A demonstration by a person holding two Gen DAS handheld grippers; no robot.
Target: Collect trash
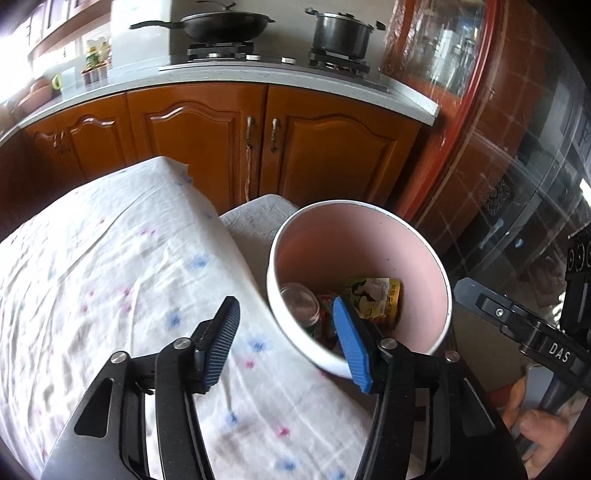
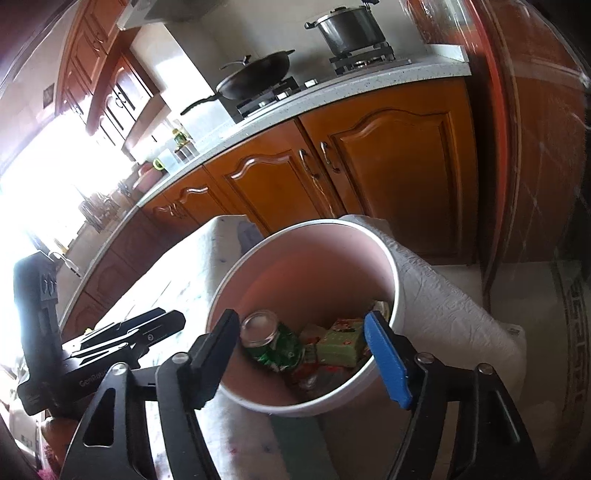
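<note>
Left claw [image 1: 286, 334] hangs over the right edge of a cloth-covered table [image 1: 110, 277], its 2 blue-padded fingers [image 1: 221, 336] apart with nothing between them. One pad stands over the flowered cloth, the other over the near rim of the bin [image 1: 424, 258]. Right claw [image 2: 301, 354] hovers above the bin's near rim with its fingers spread wide and empty, the trash visible in the gap between them.

The bin, white outside and pink inside, stands just beside the table's right edge, lower than the tabletop. It holds the collected trash: a crushed green can [image 2: 275, 341] with its silver top toward the left wall, a green-and-red printed carton [image 2: 340, 343] beside it, and a gold-rimmed tin [image 1: 376, 301] against the far right wall. A second white cloth [image 2: 443, 295] drapes over something behind and right of the bin.

Beyond, wooden cabinets [image 1: 207, 129] run under a pale counter [image 1: 332, 79] carrying a stove with 1 black wok [image 1: 229, 26] and 1 steel pot [image 1: 341, 33]. A hand [image 1: 532, 417] grips the right tool at the left-wrist view's right edge.
</note>
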